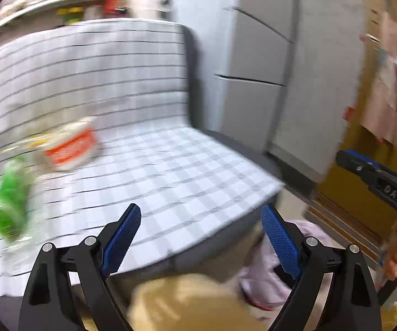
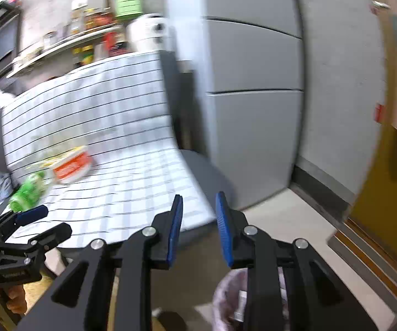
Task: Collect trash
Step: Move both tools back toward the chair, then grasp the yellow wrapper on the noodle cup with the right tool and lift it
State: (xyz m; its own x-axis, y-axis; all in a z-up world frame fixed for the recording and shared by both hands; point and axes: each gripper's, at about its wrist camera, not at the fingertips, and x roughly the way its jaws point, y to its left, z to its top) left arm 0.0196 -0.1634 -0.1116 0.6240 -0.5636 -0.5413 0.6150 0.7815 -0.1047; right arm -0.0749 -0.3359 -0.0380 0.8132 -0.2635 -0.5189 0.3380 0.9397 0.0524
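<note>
Both tongs empty: left gripper [image 1: 201,215] spread wide, right gripper [image 2: 199,207] part-open. Green bottle [image 1: 10,193] & orange wrapper [image 1: 71,149] on sofa [image 1: 198,171], ~10 o'clock, uncollected. Bin bag [image 2: 231,284] at 6.

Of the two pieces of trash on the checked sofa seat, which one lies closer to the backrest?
The orange-and-white packet lies nearer the backrest; the green bottle lies further forward, towards the seat's front edge and further left in both views.
</note>
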